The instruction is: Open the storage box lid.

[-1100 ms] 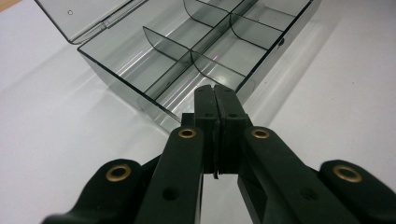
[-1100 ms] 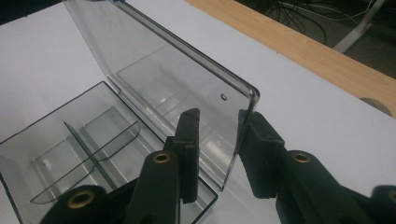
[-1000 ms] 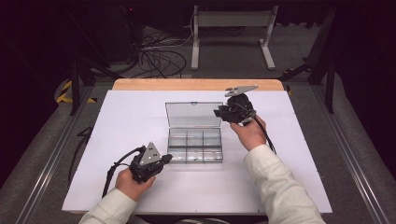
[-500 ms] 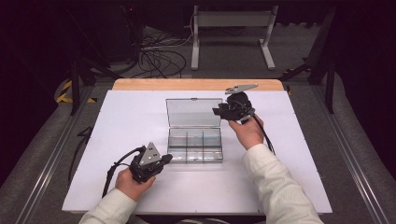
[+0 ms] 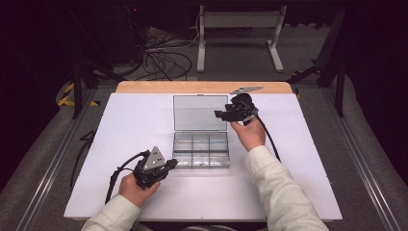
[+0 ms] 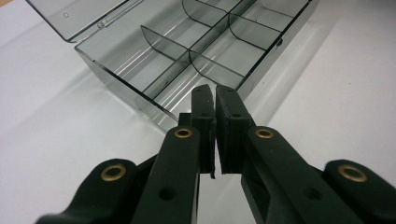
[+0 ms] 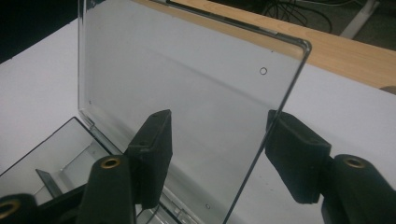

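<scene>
A: Organizer box (image 5: 201,150) of clear plastic was seen at the centre of the white table (image 5: 308,163), its lid (image 5: 199,113) raised toward twelve o'clock. How was it judged to handle?

B: It was judged light, stiff and slippery, and likely to slide when pushed. The lid's free edge at three o'clock was judged the best place to be gripped, since the thin walls could crack.

A: How was the right gripper (image 5: 222,114) placed?

B: Its jaws had just been opening and were spread on either side of the lid's edge; in the right gripper view the pads (image 7: 154,154) were seen apart from it, so the lid was released.

A: And the left gripper (image 6: 215,100)?

B: Its jaws were clenched on nothing, at the box's front wall at seven o'clock; contact could not be made out.
</scene>
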A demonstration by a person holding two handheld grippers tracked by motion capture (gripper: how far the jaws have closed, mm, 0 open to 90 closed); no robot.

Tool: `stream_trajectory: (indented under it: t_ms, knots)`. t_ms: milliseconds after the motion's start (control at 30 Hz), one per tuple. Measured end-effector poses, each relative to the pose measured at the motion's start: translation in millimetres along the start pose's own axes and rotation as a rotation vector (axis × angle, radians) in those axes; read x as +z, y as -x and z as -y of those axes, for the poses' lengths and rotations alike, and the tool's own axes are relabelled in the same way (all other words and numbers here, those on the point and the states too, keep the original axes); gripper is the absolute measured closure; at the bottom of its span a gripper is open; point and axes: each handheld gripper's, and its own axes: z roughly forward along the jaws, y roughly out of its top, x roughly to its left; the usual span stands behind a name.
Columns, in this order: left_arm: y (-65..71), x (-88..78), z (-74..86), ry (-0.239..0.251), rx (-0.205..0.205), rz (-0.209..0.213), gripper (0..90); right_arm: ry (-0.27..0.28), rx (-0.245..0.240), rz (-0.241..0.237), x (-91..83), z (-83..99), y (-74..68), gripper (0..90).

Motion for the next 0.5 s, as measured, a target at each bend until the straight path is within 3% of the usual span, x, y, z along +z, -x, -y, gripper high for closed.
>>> stream_trajectory:
  t_ms: [500]
  knots:
    - [-0.9, -0.3, -0.1, -0.003, 0.005, 0.003, 86.9, -0.076, 0.042, 0.041, 30.7, 0.1, 9.6, 34.3]
